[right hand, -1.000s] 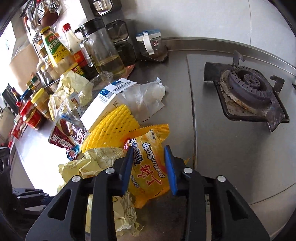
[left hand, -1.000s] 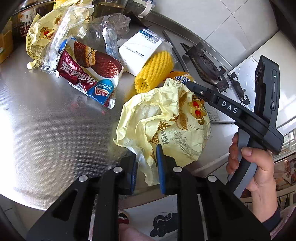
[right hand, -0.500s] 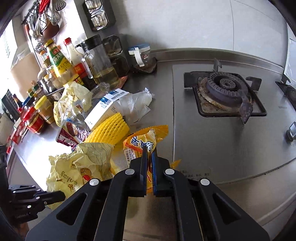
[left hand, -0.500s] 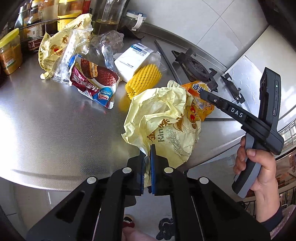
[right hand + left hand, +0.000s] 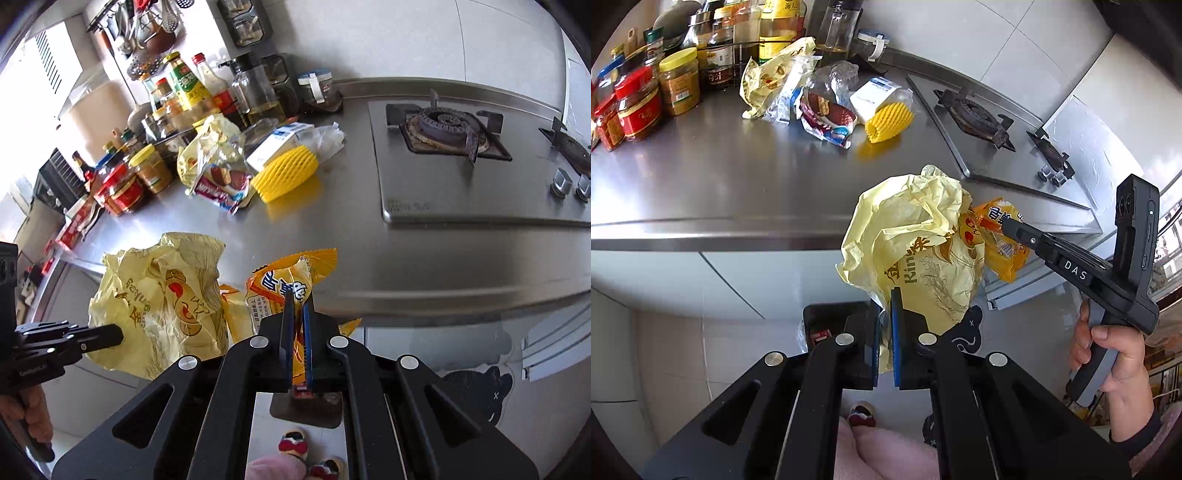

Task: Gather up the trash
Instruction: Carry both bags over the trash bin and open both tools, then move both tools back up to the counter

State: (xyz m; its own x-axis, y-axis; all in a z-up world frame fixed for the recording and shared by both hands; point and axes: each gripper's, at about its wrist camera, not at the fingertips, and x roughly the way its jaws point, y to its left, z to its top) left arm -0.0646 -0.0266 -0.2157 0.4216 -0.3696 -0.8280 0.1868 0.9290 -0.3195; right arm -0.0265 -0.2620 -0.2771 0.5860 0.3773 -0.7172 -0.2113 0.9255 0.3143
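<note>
L gripper clamped on lower edge of crumpled yellow bag, bag held in air off front edge of steel counter. R gripper just beside, pinching orange snack packet, packet touching bag's side, also off counter. Dark bin on floor below both. More trash on counter near jars: 2nd yellow bag, choc wrapper, white box, yellow foam net. Stove far R.
</note>
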